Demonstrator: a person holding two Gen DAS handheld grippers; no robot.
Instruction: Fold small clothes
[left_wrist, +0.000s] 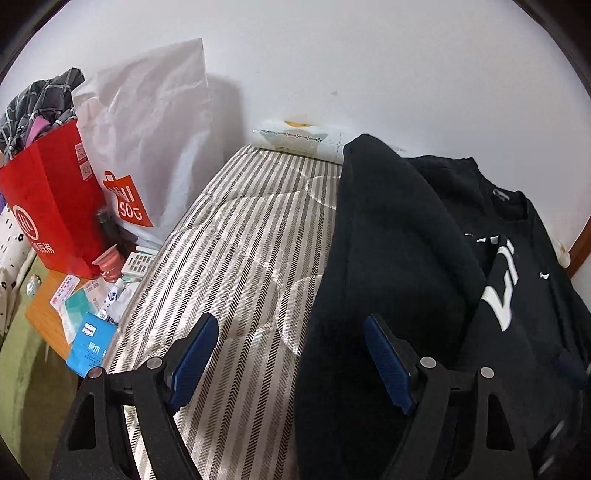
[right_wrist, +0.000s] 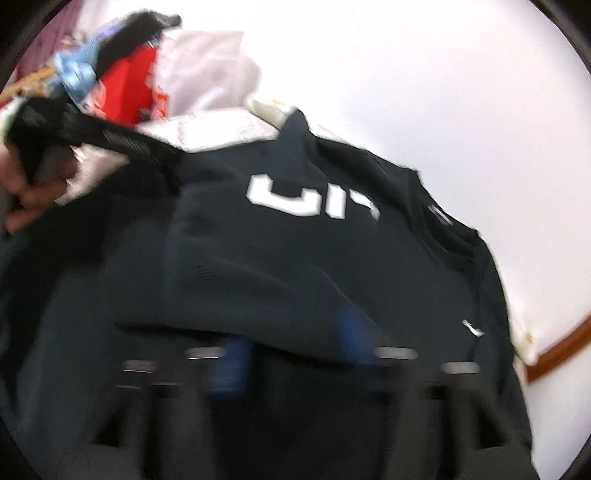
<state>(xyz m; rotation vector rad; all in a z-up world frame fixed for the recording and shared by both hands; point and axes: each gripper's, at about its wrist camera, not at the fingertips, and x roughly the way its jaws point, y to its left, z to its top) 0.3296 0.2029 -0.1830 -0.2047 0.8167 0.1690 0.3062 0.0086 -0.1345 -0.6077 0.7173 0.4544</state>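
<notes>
A black sweatshirt (left_wrist: 399, 258) with white letters lies on the striped mattress (left_wrist: 240, 258), its left side folded over toward the middle. My left gripper (left_wrist: 291, 354) is open and empty, its blue pads just above the mattress at the garment's left edge. In the right wrist view the same sweatshirt (right_wrist: 295, 258) fills the frame, which is blurred by motion. My right gripper (right_wrist: 291, 354) hovers over the lower part of the sweatshirt with its blue pads apart, nothing between them. The other gripper and the hand holding it (right_wrist: 33, 184) show at the far left.
A red shopping bag (left_wrist: 48, 206) stuffed with clothes and a white bag (left_wrist: 147, 140) stand at the mattress's left side. A wooden stand (left_wrist: 44, 314) with papers and small items sits below them. A white wall (left_wrist: 369, 66) lies behind, with a pillow edge (left_wrist: 295, 140).
</notes>
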